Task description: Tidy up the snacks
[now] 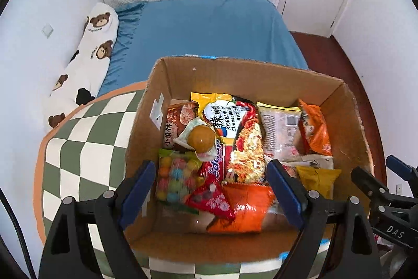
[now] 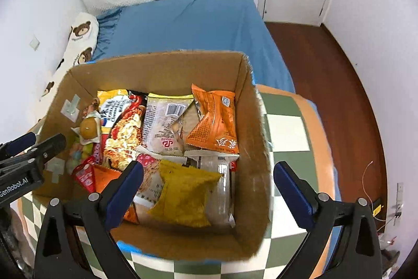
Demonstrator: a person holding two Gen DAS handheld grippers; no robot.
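Two grippers hover over the open brown cardboard box (image 1: 261, 75), which sits on a green-and-white checkered cushion with an orange border (image 1: 86, 137) at the foot of a bed with a blue sheet (image 1: 209, 28). The left gripper (image 1: 211, 190) has its blue-padded jaws spread wide with nothing between them, hanging above the box's near left part. The right gripper (image 2: 209, 190) is just as wide open and empty, with one finger over the snacks and the other outside the box's right wall.

The box is packed with snacks: a Korean cheese noodle packet in red and yellow (image 1: 235, 132) lies around the middle, a round brown bun in clear wrap (image 1: 201, 139) rests on top beside it, and a clear bag of pastel candy balls (image 1: 175, 174) sits by the left wall. A crinkly orange pouch (image 2: 216, 122) leans toward the far right corner, and a mustard-yellow bag (image 2: 185, 195) lies near the front right. A white bolster with brown bear prints (image 1: 88, 54) lies along the wall.
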